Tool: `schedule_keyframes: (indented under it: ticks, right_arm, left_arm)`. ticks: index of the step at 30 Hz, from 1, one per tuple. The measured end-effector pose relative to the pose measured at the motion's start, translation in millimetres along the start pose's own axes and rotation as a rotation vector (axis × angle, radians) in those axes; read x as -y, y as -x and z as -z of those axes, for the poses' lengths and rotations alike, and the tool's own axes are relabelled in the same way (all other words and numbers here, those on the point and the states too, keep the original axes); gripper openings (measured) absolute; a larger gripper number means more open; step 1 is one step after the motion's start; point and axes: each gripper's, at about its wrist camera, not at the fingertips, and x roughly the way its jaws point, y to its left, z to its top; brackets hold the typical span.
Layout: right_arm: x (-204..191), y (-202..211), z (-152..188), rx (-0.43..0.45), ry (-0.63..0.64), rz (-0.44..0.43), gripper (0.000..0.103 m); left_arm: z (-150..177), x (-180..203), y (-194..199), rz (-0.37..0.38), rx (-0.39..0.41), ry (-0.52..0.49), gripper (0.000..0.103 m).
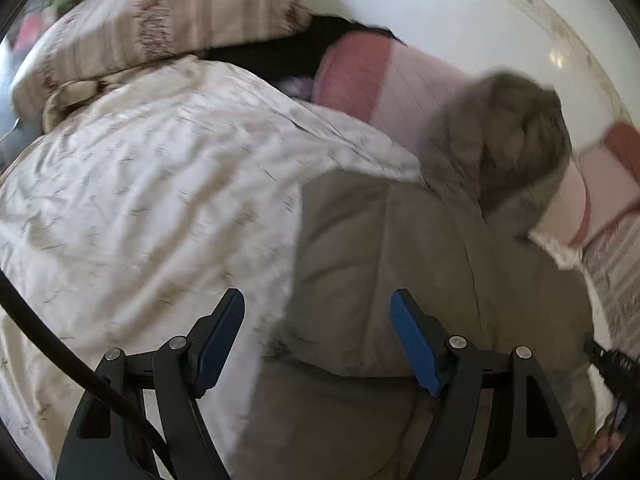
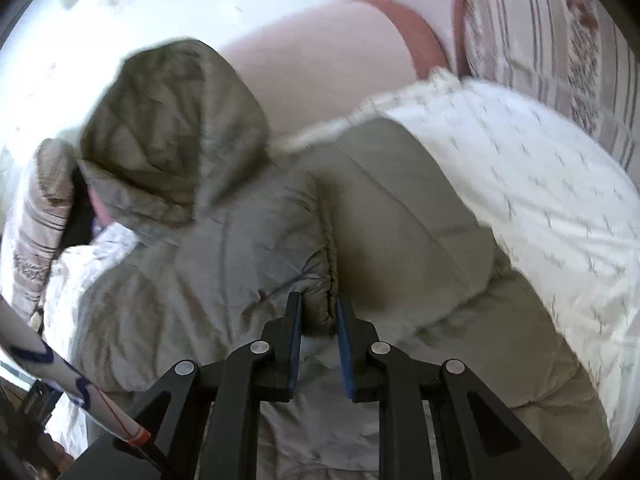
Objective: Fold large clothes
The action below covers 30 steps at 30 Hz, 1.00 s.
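Observation:
A grey-green padded hooded jacket (image 2: 224, 240) lies spread on a white patterned duvet (image 2: 520, 184). Its hood (image 2: 176, 120) points toward the wall. My right gripper (image 2: 318, 300) is shut on the gathered cuff of a jacket sleeve (image 2: 320, 280), whose puffy fabric is pinched between the blue pads. In the left wrist view the same jacket (image 1: 400, 260) fills the lower right and its hood (image 1: 516, 144) sits beyond. My left gripper (image 1: 318, 300) hovers open over the jacket's edge where it meets the duvet (image 1: 140, 200), with nothing between its fingers.
A striped pillow (image 1: 172, 12) lies at the back left, a pink pillow (image 1: 376, 76) by the white wall (image 1: 460, 20). A black garment (image 1: 288, 48) is tucked between them. A black cable (image 1: 48, 340) crosses the lower left. A striped bedsheet (image 2: 560, 40) shows at the upper right.

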Motion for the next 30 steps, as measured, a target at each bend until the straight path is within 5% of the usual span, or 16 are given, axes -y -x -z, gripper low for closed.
schedule_keyframes:
  ticks: [5,11,15,18,23,30]
  right_arm:
    - [-3.1,-13.6,6.9,-0.031,0.043,0.069,0.021]
    - [2.5,-4.9,1.8,-0.026,0.001,0.070,0.031]
    - [-3.8,31.4,-0.5,0.129,0.009,0.158,0.044]
    - [-18.6,46.5,1.7,0.211,0.054,0.084,0.046]
    - [-47.2,27.1,14.1,0.132,0.170,-0.037,0.046]
    - [-51.9,-11.9,24.3,0.010,0.220,0.022,0.046]
  left_arm:
    - [15.2,22.3,-25.4,-0.103,-0.075,-0.105,0.075]
    - [13.5,22.3,-19.7,-0.111,-0.065,-0.109,0.075]
    - [6.1,28.9,5.7,-0.128,0.042,-0.116,0.075]
    - [5.5,38.7,21.9,-0.097,0.106,-0.130,0.075]
    - [17.0,65.2,15.7,-0.042,0.083,-0.203,0.075]
    - [27.6,77.5,-10.8,-0.077,0.002,-0.258,0.080]
